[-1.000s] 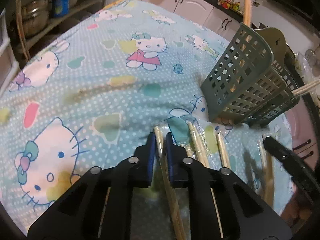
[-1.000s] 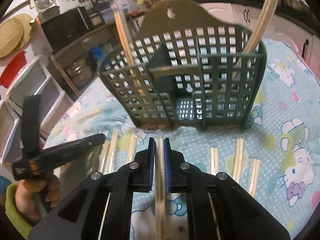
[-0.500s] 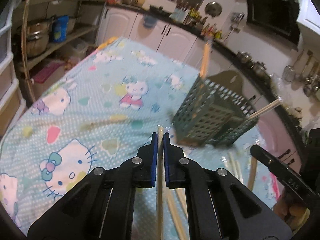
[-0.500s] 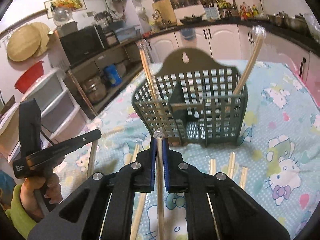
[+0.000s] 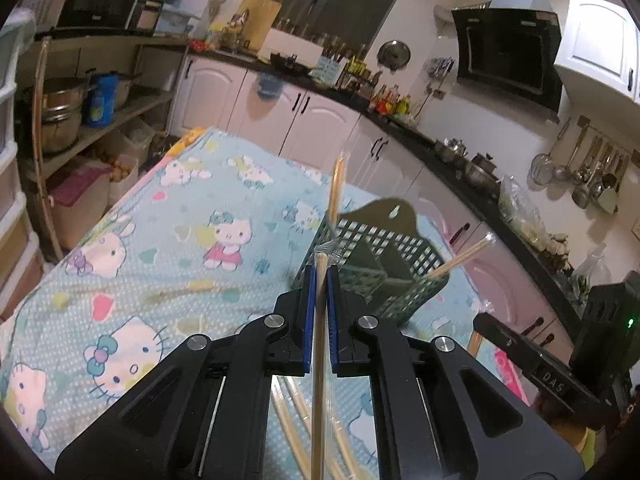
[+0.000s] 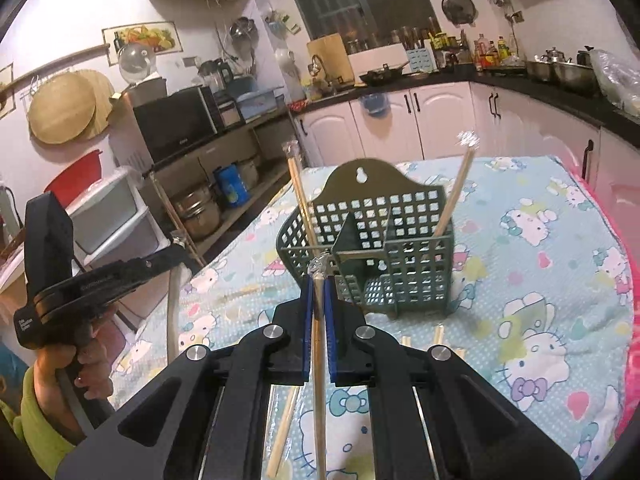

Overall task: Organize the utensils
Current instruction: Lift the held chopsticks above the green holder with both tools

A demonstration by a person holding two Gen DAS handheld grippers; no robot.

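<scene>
Right wrist: green caddy (image 6: 404,236) holds two chopstick pairs, apparently wrapped; both jaws pinch chopsticks.

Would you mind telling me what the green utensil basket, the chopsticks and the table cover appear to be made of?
Green utensil basket: probably moulded plastic, matte; a uniform square grid with a keyhole hanging slot.
Chopsticks: pale wood or bamboo, unvarnished-looking, apparently in clear wrappers whose crimped ends glint at the tips.
Table cover: likely soft printed fabric, matte, lying in gentle wrinkles and draping over the edge.
</scene>
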